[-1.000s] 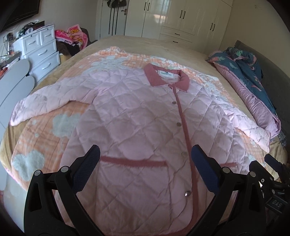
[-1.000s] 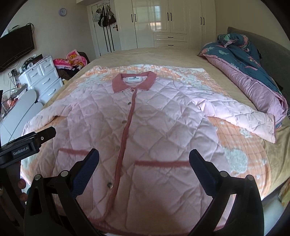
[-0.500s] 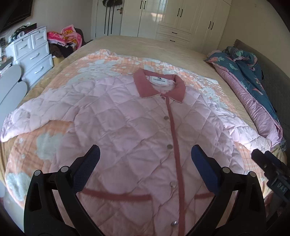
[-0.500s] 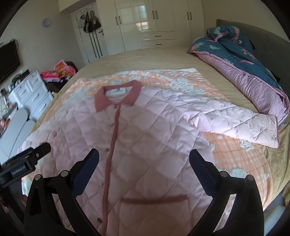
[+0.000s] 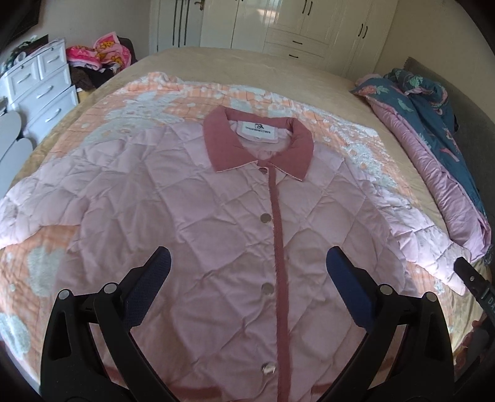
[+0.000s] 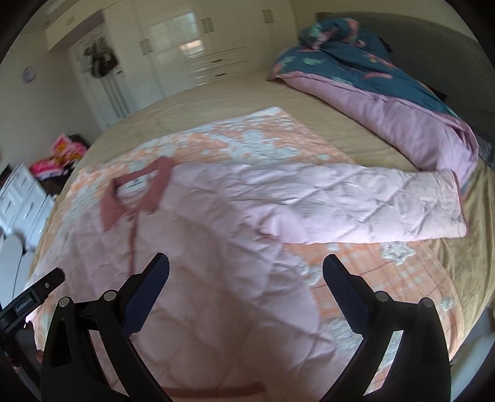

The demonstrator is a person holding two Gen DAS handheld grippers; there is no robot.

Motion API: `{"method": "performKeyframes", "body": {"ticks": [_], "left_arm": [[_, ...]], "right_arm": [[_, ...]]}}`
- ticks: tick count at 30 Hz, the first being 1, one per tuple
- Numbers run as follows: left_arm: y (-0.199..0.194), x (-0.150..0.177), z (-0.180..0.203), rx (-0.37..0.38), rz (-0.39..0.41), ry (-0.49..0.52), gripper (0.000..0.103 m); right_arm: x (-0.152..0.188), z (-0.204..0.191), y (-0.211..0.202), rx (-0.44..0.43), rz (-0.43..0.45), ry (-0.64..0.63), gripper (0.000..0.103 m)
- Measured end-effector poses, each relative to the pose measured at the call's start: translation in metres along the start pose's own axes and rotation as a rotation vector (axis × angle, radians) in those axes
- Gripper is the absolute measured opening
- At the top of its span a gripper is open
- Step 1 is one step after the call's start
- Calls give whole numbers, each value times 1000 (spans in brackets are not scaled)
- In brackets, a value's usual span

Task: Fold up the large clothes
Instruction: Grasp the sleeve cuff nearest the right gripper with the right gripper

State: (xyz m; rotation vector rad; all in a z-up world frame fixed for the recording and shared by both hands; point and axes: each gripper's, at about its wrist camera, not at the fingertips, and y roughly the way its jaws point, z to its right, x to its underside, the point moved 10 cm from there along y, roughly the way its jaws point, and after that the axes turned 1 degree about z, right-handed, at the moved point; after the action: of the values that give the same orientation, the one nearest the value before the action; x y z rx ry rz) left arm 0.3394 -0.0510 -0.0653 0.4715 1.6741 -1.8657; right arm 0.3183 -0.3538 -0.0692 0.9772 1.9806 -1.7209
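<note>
A pink quilted jacket (image 5: 216, 222) with a dark pink collar (image 5: 258, 145) lies flat and buttoned on the bed, front up, sleeves spread to both sides. My left gripper (image 5: 247, 272) hovers open above its chest, empty. In the right wrist view the jacket (image 6: 201, 247) looks blurred, and its sleeve (image 6: 371, 207) stretches toward the right. My right gripper (image 6: 246, 275) hangs open over the jacket's right side, just below that sleeve, holding nothing. The right gripper's tip shows at the left wrist view's right edge (image 5: 473, 278).
An orange and white blanket (image 5: 173, 96) lies under the jacket on the tan bed (image 5: 247, 65). A rolled purple and teal duvet (image 6: 386, 102) lies along the bed's right side. White drawers (image 5: 40, 86) and a clothes pile (image 5: 99, 55) stand at the left, wardrobes (image 5: 294, 27) behind.
Both grippers have moved forward over the jacket, from its hem toward the chest. The right gripper has also swung to the right, toward the sleeve. Both stay open.
</note>
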Motion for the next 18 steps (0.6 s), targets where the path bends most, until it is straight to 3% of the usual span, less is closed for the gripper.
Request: {"method": "performKeyframes", "body": {"ticks": [18], "left_arm": [[75,-14,75,26,-73,85,94]], "right_arm": [[6,229,73,252,-50,475,99]]}}
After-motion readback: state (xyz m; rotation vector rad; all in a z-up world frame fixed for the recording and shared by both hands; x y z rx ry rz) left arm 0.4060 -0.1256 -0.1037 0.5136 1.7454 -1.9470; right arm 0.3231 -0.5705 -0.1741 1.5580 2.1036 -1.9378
